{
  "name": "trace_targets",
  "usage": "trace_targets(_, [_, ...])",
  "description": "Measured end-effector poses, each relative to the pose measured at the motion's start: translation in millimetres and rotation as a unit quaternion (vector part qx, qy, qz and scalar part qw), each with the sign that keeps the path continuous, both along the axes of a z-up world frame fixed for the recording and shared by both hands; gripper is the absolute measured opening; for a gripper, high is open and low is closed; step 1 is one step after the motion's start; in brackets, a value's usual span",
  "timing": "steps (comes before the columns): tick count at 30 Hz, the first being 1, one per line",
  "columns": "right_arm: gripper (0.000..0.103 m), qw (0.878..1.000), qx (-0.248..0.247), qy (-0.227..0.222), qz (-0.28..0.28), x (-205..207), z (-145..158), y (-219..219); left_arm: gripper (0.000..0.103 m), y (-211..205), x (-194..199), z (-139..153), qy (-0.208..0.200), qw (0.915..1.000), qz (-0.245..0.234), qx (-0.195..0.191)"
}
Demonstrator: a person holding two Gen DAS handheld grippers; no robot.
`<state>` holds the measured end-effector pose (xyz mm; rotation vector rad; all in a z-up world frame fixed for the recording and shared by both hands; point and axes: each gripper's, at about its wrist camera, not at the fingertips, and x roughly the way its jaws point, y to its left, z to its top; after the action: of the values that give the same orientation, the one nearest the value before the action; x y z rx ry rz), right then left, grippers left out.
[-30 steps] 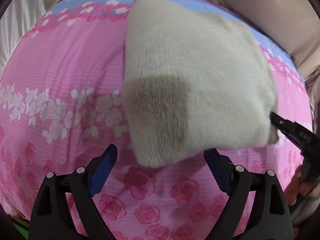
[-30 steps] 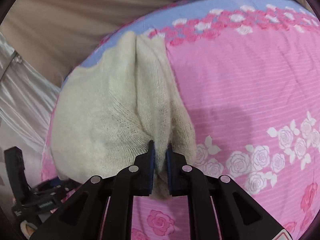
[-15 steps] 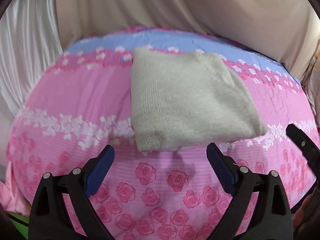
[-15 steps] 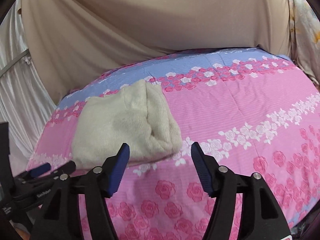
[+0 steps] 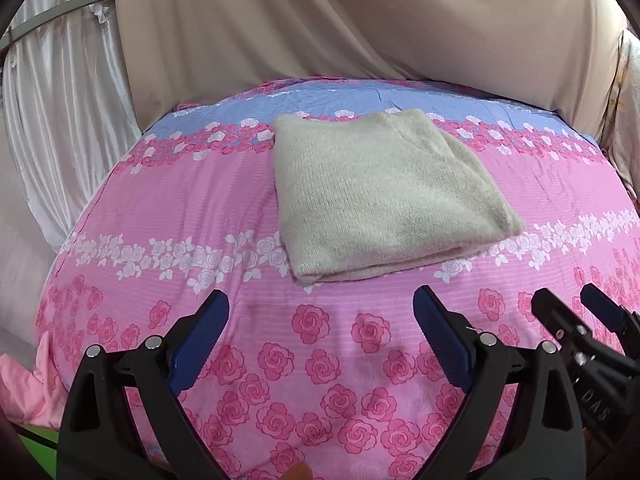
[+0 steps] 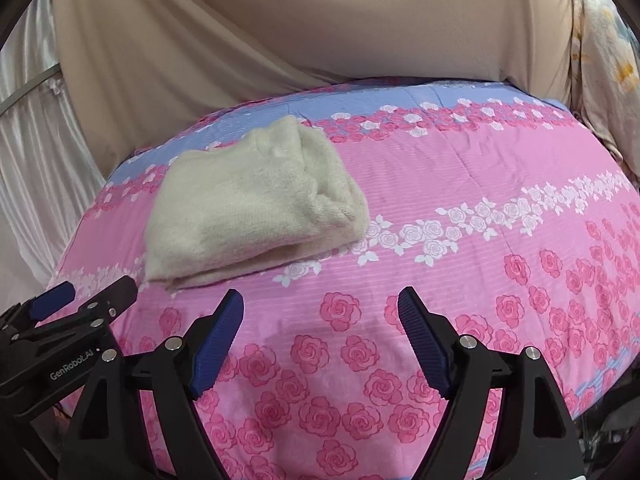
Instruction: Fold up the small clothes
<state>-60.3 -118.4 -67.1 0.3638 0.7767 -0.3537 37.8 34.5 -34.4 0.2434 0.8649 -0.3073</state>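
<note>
A cream knitted garment (image 5: 380, 196) lies folded into a thick rectangle on the pink rose-print bed cover (image 5: 320, 352). It also shows in the right wrist view (image 6: 252, 204), at the left. My left gripper (image 5: 320, 320) is open and empty, held back from the garment's near edge. My right gripper (image 6: 320, 320) is open and empty, to the right of the garment and apart from it. The right gripper's fingers (image 5: 560, 320) show at the lower right of the left wrist view. The left gripper (image 6: 84, 300) shows at the lower left of the right wrist view.
A beige cloth (image 5: 360, 20) hangs behind the bed. White curtains (image 5: 52, 120) hang at the left. A floral fabric (image 6: 604, 60) hangs at the far right. A pink cloth (image 5: 24, 392) lies off the bed's left edge.
My right gripper let go of the garment's corner and opened. Both grippers pulled back from the garment, which now lies folded and untouched.
</note>
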Motion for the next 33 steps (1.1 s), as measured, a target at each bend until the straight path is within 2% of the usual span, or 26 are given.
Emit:
trace_targets(5, [0.078,1.000,-0.006,-0.002,0.009,-3,3,8,0.091,-1,-6,1,-0.003,1.0000,-0.004,-0.001])
trace_targets(14, [0.078,1.000,-0.012,0.001,0.020,-3,3,15,0.091,2,-7,-1,-0.003,0.9998,0.020,0.006])
trace_targets(18, [0.078,1.000,-0.011,0.000,0.020,-4,2,15,0.091,3,-8,1,-0.010,0.9996,0.024,0.007])
trace_targets(26, [0.078,1.000,-0.010,0.001,0.017,-4,2,15,0.091,3,-6,-2,0.002,0.9998,0.017,-0.004])
trace_targets(33, [0.078,1.000,-0.009,0.004,0.009,-3,1,17,0.091,-1,-6,-4,-0.003,0.9997,0.022,0.006])
